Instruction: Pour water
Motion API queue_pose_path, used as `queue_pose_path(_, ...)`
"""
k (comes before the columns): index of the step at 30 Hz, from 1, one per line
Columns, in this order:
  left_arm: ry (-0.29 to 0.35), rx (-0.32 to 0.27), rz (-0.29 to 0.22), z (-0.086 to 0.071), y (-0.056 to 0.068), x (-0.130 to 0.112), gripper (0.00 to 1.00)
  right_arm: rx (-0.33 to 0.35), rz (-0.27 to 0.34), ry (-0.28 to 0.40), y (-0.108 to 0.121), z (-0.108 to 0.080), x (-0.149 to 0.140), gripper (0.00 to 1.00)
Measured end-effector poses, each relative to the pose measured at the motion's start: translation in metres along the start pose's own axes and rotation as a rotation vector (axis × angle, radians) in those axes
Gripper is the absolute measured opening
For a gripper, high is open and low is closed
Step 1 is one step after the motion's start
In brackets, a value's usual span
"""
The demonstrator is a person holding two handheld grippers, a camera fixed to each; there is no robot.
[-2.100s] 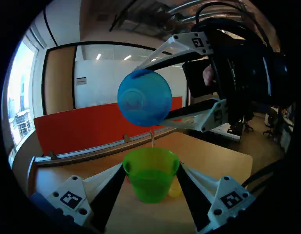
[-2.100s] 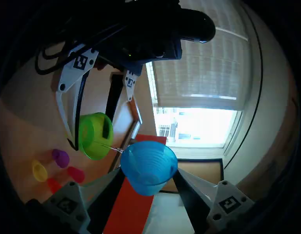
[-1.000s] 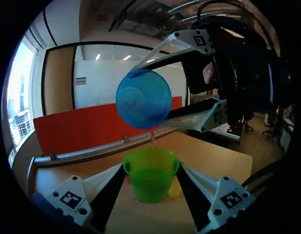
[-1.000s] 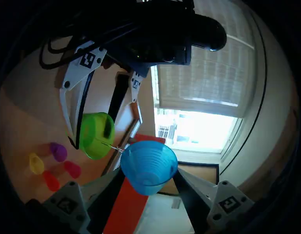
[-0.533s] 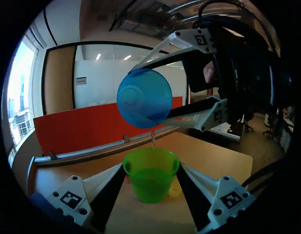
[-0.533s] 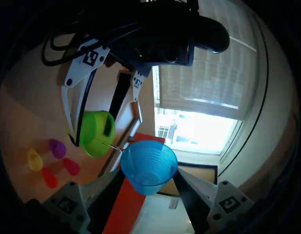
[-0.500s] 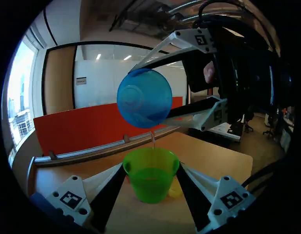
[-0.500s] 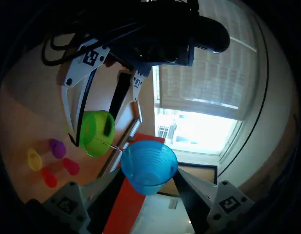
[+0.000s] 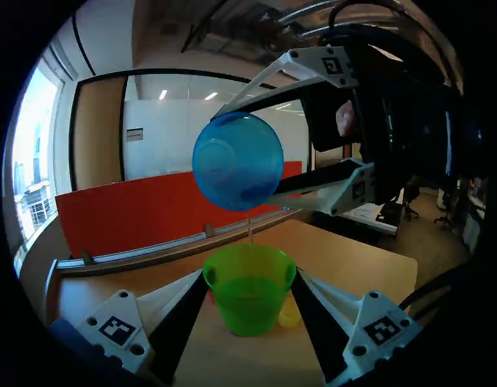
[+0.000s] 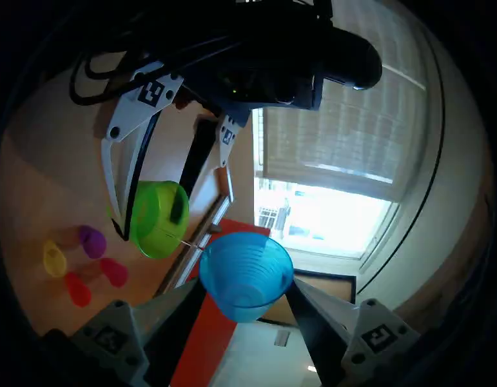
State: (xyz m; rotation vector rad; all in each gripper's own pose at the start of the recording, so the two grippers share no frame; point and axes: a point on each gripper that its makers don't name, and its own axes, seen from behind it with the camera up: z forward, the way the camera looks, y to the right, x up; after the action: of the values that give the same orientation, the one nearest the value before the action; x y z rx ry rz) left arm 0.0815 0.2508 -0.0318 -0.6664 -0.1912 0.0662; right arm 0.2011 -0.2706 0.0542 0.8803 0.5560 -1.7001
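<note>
My left gripper is shut on a green cup, held upright above the wooden table; it holds some water. Above it my right gripper is shut on a blue cup, tipped over on its side. In the left gripper view the blue cup shows its bottom, and a thin stream of water falls from its rim into the green cup. In the right gripper view the green cup sits between the left gripper's white fingers.
Small cups lie on the table under the grippers: yellow, purple, and two red ones. A red partition and a rail run along the table's far edge. A bright window lies beyond.
The blue cup has tipped slightly more, and the water stream has thinned. The green cup stays in place.
</note>
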Motion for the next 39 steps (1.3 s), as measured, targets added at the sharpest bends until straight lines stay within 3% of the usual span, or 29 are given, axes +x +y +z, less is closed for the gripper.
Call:
queue_pose_path(27,0.000,0.000,0.002,-0.001,0.002,0.001,0.87,0.003,0.016,-0.002,-0.006,-0.008,0.006,0.89)
queue_pose_path(33,-0.002,0.000,0.004,-0.002,0.003,0.000,0.87,-0.002,0.100,0.003,-0.008,-0.008,0.009,0.89)
queue_pose_path(39,-0.006,0.002,0.003,-0.003,0.002,-0.003,0.87,-0.006,0.255,0.002,-0.012,-0.007,0.010,0.89)
